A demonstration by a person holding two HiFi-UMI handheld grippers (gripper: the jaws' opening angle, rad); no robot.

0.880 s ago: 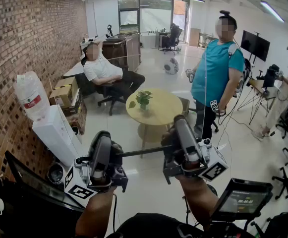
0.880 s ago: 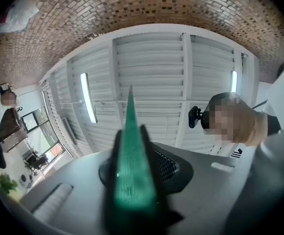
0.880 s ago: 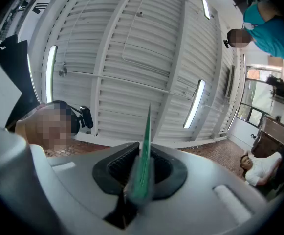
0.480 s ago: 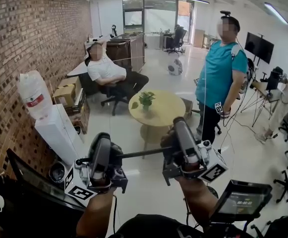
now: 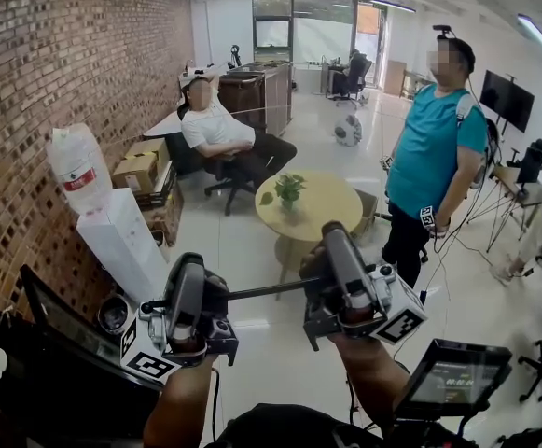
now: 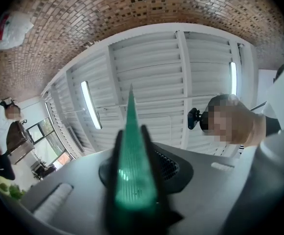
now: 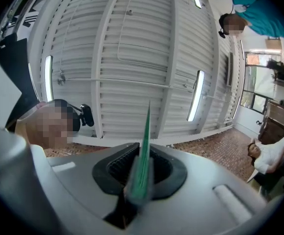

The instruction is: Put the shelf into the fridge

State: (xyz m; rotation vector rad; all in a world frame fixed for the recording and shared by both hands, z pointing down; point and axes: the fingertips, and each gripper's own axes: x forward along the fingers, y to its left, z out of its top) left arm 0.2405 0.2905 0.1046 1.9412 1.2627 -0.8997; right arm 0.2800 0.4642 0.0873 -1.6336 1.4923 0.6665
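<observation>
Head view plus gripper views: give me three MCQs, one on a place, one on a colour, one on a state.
1. The potted plant stands on: A the round table; B the floor; C a desk.
2. The shelf shows an edge that is: A red; B green; C yellow.
3. The left gripper is: A open and empty; B shut on the shelf; C shut on a cable.

Answers:
1 A, the pot sits on the tabletop.
2 B, the strip between the jaws shows green.
3 B, its jaws clamp the shelf's edge.
</observation>
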